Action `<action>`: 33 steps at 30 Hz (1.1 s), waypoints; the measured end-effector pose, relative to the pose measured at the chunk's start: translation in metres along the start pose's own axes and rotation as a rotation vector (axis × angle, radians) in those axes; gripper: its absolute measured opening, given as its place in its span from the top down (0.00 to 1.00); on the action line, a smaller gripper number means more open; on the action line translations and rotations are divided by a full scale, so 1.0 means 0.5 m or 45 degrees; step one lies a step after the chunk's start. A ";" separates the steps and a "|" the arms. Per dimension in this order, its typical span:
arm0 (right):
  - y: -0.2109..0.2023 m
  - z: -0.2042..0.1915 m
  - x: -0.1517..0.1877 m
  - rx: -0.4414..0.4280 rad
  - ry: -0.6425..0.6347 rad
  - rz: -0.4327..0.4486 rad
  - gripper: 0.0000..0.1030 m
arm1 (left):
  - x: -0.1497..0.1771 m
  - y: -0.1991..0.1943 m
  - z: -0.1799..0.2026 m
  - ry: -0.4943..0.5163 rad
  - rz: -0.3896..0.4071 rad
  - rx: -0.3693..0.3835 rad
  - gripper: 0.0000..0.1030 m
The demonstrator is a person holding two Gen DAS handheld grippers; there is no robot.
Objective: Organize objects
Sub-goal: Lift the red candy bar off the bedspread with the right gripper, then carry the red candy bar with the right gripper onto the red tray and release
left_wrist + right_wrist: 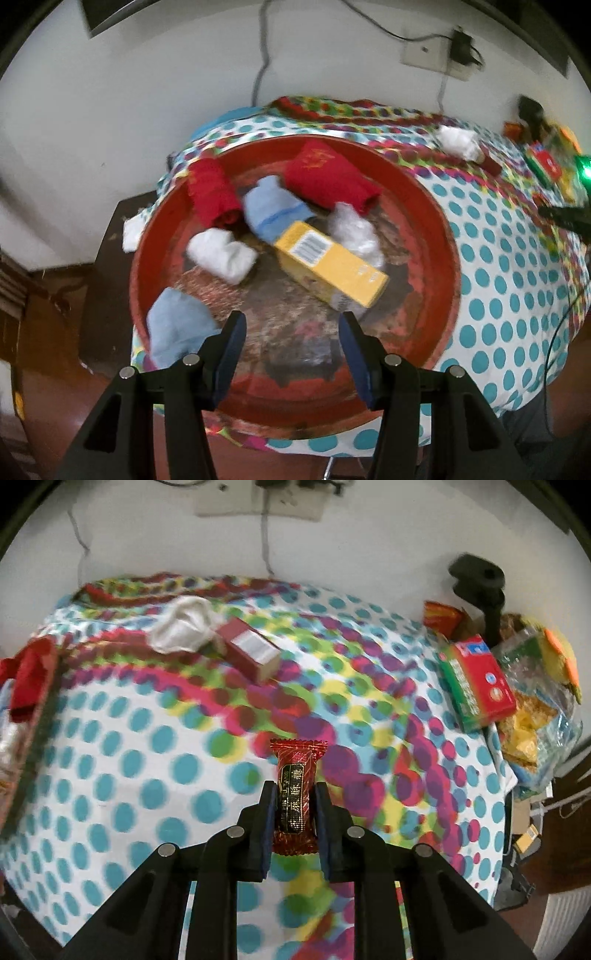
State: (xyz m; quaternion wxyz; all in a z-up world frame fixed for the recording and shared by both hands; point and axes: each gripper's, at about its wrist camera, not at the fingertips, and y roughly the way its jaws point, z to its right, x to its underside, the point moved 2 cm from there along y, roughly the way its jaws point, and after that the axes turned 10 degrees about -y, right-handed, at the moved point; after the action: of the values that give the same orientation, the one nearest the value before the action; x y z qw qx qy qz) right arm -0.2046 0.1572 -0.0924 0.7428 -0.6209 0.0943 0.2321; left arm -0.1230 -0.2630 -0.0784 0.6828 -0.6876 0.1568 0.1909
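- Right gripper (294, 797) is clamped on a red candy wrapper (297, 775), pads pressing its two long sides around mid-length; the crimped top end sticks out past the fingertips, and the candy is lifted clear of the dotted cloth (122, 775).
- Handling guess: light, small, crinkly foil-type wrap, so likely slippery and a bit squashy; a side pinch at the middle looks right, since the crimped ends would just fold.
- Left gripper (291, 325) is spread wide with nothing between its fingers, hovering over the near part of the red tray (448, 266).
- Only the left view shows the tray contents: yellow box (332, 267), two red rolled cloths (212, 195), blue sock bundle (271, 210), white sock bundle (221, 254), crumpled plastic (356, 232), and a blue cloth (177, 328) on the near left rim.
- Only the right view shows the held candy; it also shows the maroon box (251, 651) and white cloth (184, 626) far back on the cloth, and a green-red box (476, 679) and snack bag (535, 716) at the right.
- Tray appears only as a blurred sliver at the right view's left edge; probably the drop spot, hard to confirm.
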 end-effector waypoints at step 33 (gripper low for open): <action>-0.129 -0.518 -0.154 -0.292 -0.519 0.154 0.82 | 0.002 -0.016 -0.090 -0.154 -0.034 -0.022 0.48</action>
State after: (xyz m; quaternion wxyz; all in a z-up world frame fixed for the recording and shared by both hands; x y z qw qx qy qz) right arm -0.2039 -0.1182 -0.0574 0.6559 -0.6348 -0.0475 0.4057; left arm -0.1163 -0.3075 -0.0720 0.6875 -0.6827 0.1042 0.2244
